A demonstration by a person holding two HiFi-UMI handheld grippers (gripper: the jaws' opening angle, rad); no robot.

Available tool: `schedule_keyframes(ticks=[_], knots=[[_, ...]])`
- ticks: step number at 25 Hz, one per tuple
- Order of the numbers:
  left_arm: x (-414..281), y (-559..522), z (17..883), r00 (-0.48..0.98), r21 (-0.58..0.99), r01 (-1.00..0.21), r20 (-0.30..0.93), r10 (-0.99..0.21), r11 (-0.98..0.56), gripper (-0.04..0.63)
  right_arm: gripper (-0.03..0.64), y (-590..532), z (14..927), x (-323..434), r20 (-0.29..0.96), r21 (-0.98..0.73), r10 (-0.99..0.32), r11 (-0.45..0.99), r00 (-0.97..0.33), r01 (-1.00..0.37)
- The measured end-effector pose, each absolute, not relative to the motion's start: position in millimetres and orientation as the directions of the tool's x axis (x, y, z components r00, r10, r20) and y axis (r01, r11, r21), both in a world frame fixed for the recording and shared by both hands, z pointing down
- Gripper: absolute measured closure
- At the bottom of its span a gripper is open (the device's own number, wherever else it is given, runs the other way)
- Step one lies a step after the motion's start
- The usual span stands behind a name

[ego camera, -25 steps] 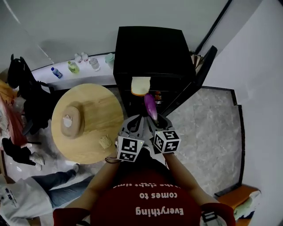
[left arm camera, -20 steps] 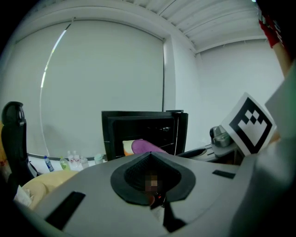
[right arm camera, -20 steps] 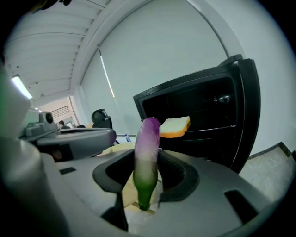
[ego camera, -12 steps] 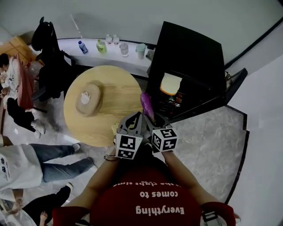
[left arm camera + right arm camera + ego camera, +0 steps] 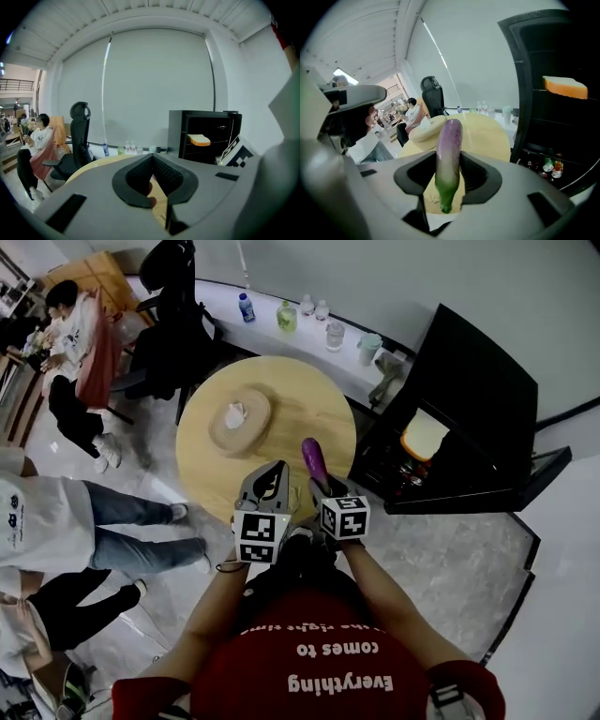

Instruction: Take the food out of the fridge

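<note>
Eggplant (image 5: 312, 458), purple with a green stem end, is clamped between the jaws of the right gripper (image 5: 323, 486). In the right gripper view the eggplant (image 5: 449, 154) stands nearly upright in the right gripper (image 5: 449, 176), pads pressed on both its sides, stem end toward the camera and purple tip sticking out past the jaws. It is held over the near right edge of the round wooden table (image 5: 281, 399), outside the fridge. The left gripper (image 5: 272, 474) is just to its left, also above the near edge of the table. In its own view the left gripper (image 5: 151, 159) has its jaw tips together with nothing held. The black fridge (image 5: 478, 399) stands right of the table with its door (image 5: 497, 493) swung open. A bread slice (image 5: 425, 434) lies on an upper shelf inside, and cans (image 5: 551, 165) sit lower down. A round wooden tray (image 5: 239, 418) with a small white item is on the far left part of the table. Bottles (image 5: 246, 306) line a ledge along the far wall, and an office chair (image 5: 173, 296) is at far left.
</note>
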State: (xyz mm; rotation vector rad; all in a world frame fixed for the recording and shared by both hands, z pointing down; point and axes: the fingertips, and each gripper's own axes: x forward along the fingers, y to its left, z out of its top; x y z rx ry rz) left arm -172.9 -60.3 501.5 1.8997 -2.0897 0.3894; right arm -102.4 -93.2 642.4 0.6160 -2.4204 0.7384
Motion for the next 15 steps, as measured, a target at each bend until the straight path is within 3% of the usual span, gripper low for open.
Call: schedule_keyframes(ticks=[15], knots=[[-186.7,-34.3,532.3,-0.161,-0.010,-0.985,0.441,-0.883,0.175,0.588,0.449,-75.5,764.5,-112.8,0.827,-0.297,-0.060,0.799,-0.560,-0.524]])
